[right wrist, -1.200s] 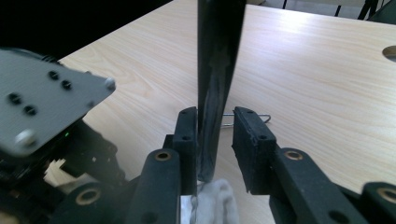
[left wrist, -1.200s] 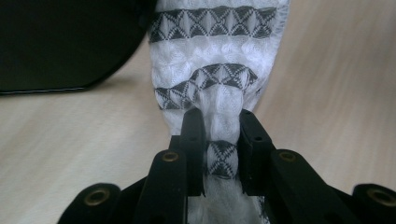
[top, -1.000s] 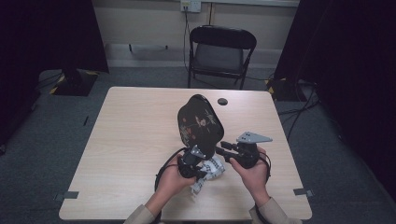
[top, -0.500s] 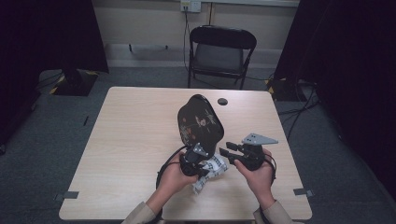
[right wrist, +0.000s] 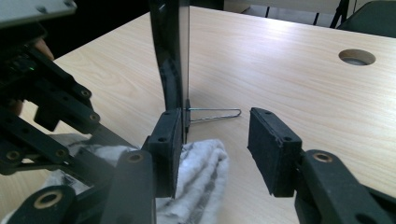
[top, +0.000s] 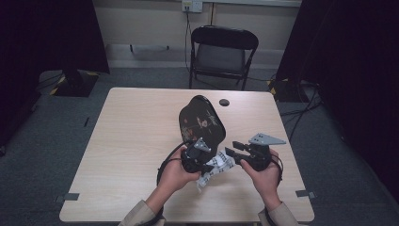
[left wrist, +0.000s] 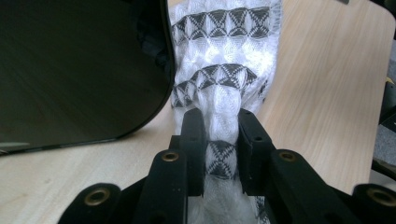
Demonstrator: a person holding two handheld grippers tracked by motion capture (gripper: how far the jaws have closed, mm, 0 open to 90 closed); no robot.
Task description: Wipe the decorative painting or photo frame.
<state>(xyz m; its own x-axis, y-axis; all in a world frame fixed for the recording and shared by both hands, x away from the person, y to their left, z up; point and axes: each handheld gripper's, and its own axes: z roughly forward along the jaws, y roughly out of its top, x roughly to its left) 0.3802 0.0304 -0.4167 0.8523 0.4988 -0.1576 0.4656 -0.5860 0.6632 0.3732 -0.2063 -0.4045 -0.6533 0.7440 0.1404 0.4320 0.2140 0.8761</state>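
A glossy black oval panel (top: 201,120) stands tilted on the table (top: 131,141), propped by a thin wire stand (right wrist: 215,114). My left gripper (top: 209,162) is just in front of its lower edge, shut on a bunched white cloth with black triangle bands (left wrist: 224,70), which hangs down to the table as the cloth (top: 215,169). In the left gripper view the panel (left wrist: 79,70) rises at left of the jaws (left wrist: 219,126). My right gripper (right wrist: 215,135) has just been opening. Its left pad stands beside the panel's edge (right wrist: 170,46), and only the cloth's end (right wrist: 196,172) lies below the gap.
A round cable hole (top: 224,102) sits near the table's far edge. Behind the table stands a black folding chair (top: 223,52). Bare tabletop stretches left of the panel. Dark curtains hang on both sides of the room.
My left gripper has lifted a little with the cloth in it. The right gripper's jaws stand wider apart than before, and that hand has stayed in place.
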